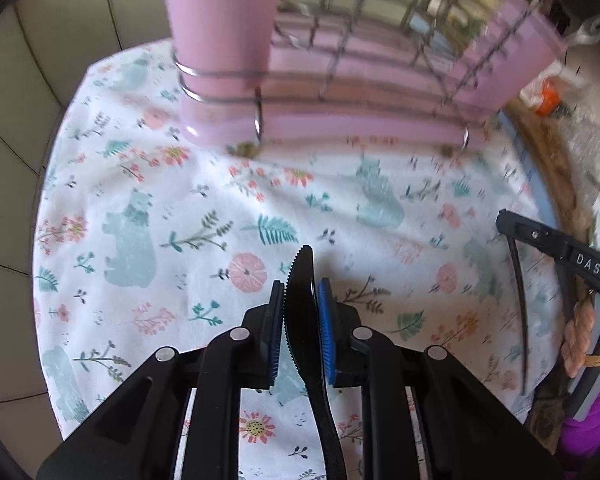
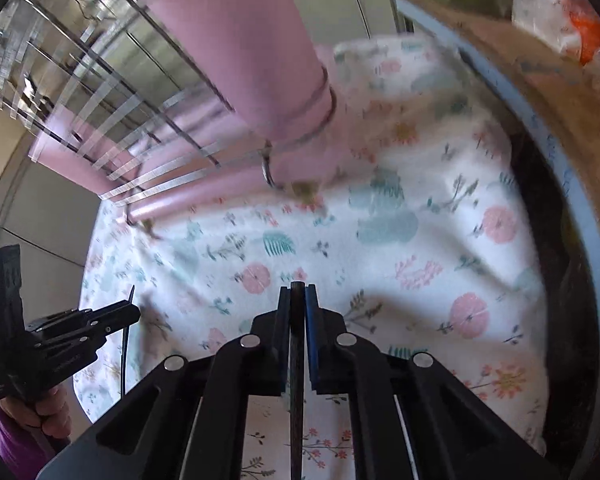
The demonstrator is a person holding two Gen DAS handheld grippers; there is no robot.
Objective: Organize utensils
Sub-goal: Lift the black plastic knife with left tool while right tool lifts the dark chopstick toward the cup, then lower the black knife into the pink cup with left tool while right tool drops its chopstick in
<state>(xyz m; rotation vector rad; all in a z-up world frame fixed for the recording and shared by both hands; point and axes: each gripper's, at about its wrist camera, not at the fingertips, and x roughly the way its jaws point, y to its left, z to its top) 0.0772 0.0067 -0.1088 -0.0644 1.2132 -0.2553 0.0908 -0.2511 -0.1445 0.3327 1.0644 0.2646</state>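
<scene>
Left gripper (image 1: 299,312) fingers pinch a black serrated knife (image 1: 300,300) by its blade, tip toward 12 o'clock. Right gripper (image 2: 298,316) fingers press flat on a thin black utensil (image 2: 297,360), type unclear. Pink holder (image 1: 220,40) on the wire rack (image 1: 380,20) stands at 11 o'clock. Judgement: carry each upright over the holder's mouth, lower, then release 1 at a time above the floral cloth (image 1: 160,200).

pink rack (image 1: 340,92) blurred, top cut off.
</scene>
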